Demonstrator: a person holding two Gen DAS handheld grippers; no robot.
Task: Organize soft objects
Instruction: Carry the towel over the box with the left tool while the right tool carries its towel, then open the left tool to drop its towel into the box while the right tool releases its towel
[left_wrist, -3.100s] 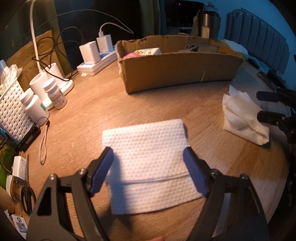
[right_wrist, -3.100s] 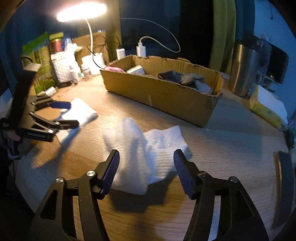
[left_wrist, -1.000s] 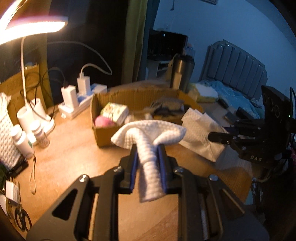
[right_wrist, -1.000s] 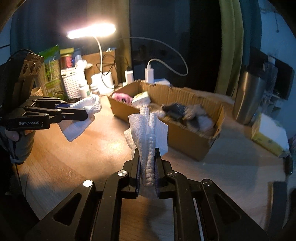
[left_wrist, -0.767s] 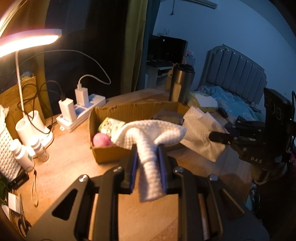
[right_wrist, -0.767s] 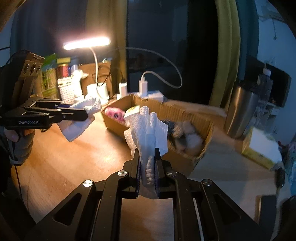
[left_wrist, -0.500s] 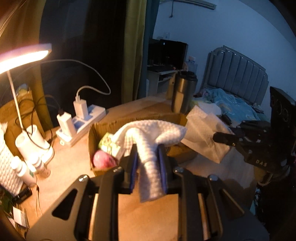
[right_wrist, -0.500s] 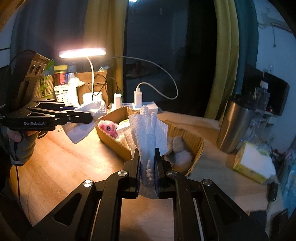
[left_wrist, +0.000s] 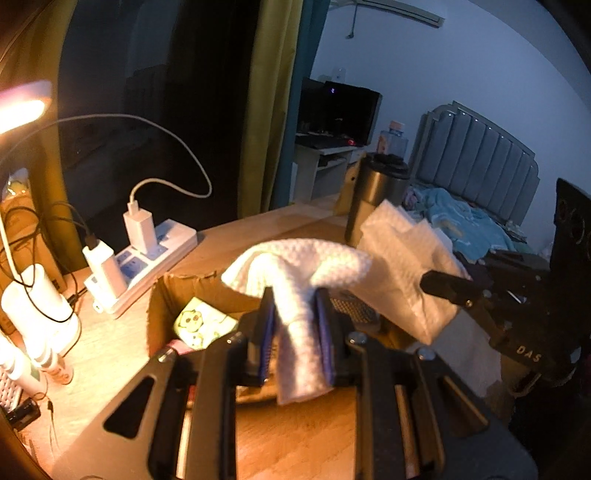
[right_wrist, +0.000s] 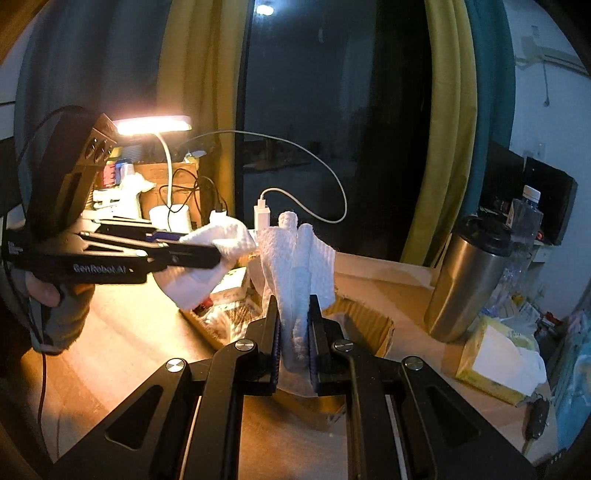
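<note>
Left gripper (left_wrist: 293, 325): I find its fingers clamped on a white dimpled cloth (left_wrist: 295, 273), which bunches out above the pads and hangs in a short tail below them. The cloth is held in the air over the near left end of the cardboard box (left_wrist: 157, 306). In the right wrist view the same gripper (right_wrist: 218, 254) reaches in from the left with its cloth (right_wrist: 207, 266) drooping over that end of the box.

Right gripper (right_wrist: 294, 328): I find its fingers clamped on a crumpled white paper towel (right_wrist: 295, 258), which stands upright in folds above the pads. It too is off the worktop (right_wrist: 122, 332), held above the box (right_wrist: 365, 325). From the left wrist view this gripper (left_wrist: 428, 282) enters from the right, with the towel (left_wrist: 402, 269) spread out beyond its tips.

Box contents, as far as visible: a packet with a green cartoon print (left_wrist: 203, 325) at the left end and a dark patterned item (left_wrist: 351, 310) further right; the rest is hidden behind the grippers.

Surroundings: a lit desk lamp (right_wrist: 155, 125), a white power strip (left_wrist: 147, 258) with chargers plugged in, a steel tumbler (right_wrist: 469, 284) to the right of the box, and a yellow tissue pack (right_wrist: 495, 362) near the worktop's right edge.
</note>
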